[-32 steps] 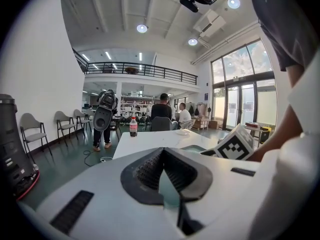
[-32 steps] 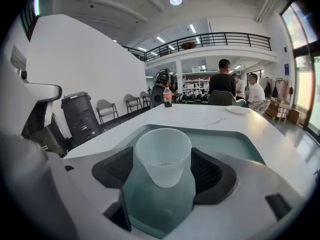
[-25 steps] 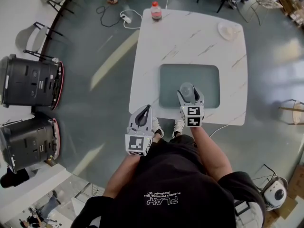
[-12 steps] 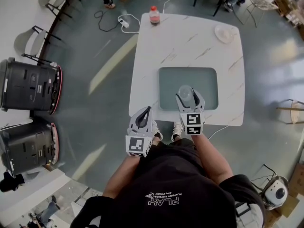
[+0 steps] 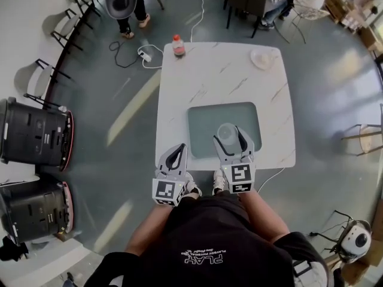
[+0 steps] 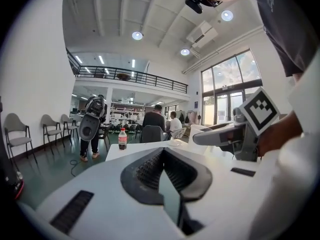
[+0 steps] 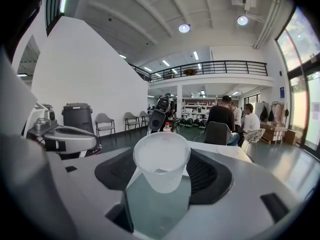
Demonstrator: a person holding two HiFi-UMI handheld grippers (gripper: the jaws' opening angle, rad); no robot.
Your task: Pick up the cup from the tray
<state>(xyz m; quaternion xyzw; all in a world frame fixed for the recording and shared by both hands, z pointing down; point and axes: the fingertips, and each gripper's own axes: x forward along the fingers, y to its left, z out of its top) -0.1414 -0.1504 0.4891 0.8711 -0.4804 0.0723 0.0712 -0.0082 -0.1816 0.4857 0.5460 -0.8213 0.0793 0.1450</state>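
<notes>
**A:** Where is the cup (image 5: 227, 131)?

**B:** It stands upright over the grey-green tray (image 5: 203, 118), toward the tray's 5 o'clock part. The tray lies by the 6 o'clock edge of the desk (image 5: 203, 70), the edge nearest the person, so the reach is short.

**A:** And the right gripper (image 5: 230, 137)?

**B:** It comes in from 6 o'clock with its jaws set wide, one at the cup's 9 o'clock and one at its 3 o'clock. The pads look pressed against the wall just under the rim. I take the wide spread to be the width of the cup, not an empty opening. Held level, the gripper keeps the cup from tipping.

**A:** Is it lifted?

**B:** I can't tell whether the base has left the tray. My judgement is that the grip is made and the lift comes next.

**A:** The left gripper (image 6: 162, 154)?

**B:** Its jaws are together with nothing between them. It hangs off the desk edge at about 7 o'clock, probably parked because one gripper is enough here.

**A:** Any risks?

**B:** A thin plastic wall could buckle if squeezed hard. The soda bottle (image 5: 178, 45) at 11 o'clock and the plate (image 5: 264, 57) at 1 o'clock are well apart from it.
</notes>
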